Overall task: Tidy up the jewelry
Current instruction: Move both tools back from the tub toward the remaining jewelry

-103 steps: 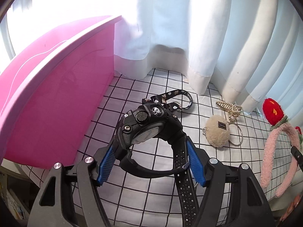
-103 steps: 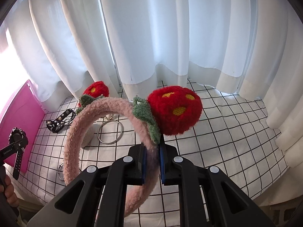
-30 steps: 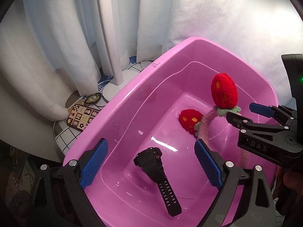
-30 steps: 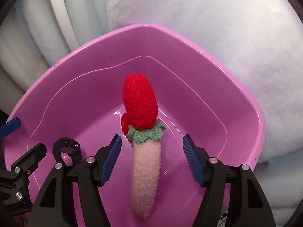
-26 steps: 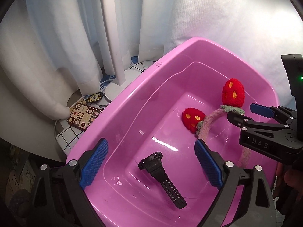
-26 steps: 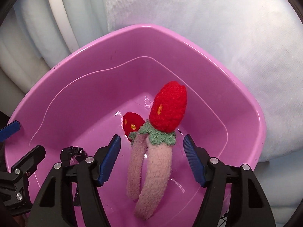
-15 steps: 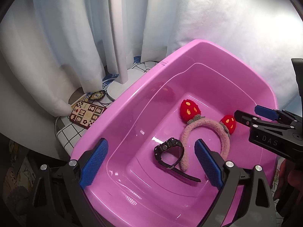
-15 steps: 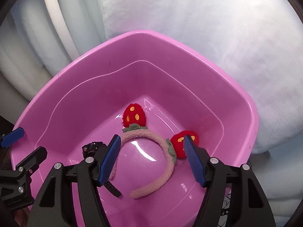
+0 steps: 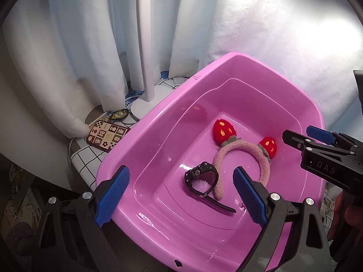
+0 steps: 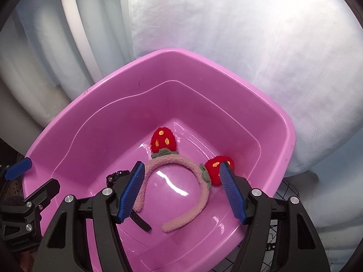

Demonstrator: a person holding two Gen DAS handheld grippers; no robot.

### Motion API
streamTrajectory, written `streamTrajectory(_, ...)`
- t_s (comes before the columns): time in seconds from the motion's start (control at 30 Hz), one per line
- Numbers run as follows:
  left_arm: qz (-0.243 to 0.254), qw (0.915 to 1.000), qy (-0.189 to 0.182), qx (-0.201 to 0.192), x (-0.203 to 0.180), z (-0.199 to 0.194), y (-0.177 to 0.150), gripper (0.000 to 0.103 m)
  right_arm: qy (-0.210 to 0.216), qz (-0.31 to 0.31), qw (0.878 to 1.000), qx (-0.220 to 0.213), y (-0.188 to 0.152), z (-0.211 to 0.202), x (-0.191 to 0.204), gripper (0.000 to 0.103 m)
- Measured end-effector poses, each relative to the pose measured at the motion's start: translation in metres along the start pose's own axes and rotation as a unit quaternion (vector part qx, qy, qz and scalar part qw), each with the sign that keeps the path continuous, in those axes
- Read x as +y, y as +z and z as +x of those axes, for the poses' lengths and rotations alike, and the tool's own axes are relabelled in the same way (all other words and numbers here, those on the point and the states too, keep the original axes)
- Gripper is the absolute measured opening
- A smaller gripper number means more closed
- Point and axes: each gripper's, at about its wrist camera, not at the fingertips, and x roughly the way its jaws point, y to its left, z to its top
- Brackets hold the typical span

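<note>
Tub (image 9: 145, 122) pink. Headband (image 9: 240, 149) pale pink fuzzy w/ red strawberries, yellow seed dots, green leaves. Watch (image 9: 200, 178) black. Fingers (image 9: 113, 192) blue pads, black frames. Cloth (image 9: 87, 158) white, black grid. Curtains (image 9: 79, 34) white.

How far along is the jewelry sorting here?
Done: the watch and the strawberry headband lie in the pink tub. In hand: nothing; the left hand-held gripper and right hand-held gripper are open above it. Remaining items are out of view.

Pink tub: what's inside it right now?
Inside the pink tub: a black watch and a pink strawberry headband, lying on the bottom, one headband end against the watch. Both open grippers hover above and block part of the floor; anything there is hidden.
</note>
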Motion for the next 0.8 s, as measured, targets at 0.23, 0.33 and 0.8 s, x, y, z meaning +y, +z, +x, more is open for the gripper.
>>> streamTrajectory(0.23,0.006,0.9999,0.001,-0.008,0.000,-0.011,-0.004,0.091,0.003,0.010,1.000,-0.015,-0.011,-0.009,-0.005,0.066)
streamTrajectory(0.33,0.010,0.9998,-0.002,-0.015,-0.002,-0.017,-0.005,0.091,0.008,0.020,0.999,-0.027,-0.019,-0.022,-0.010,0.066)
streamTrajectory(0.8,0.047,0.9961,-0.039,-0.064,-0.032,-0.058,-0.005,0.095,0.017,0.088,0.992,-0.093,-0.081,-0.102,-0.052,0.066)
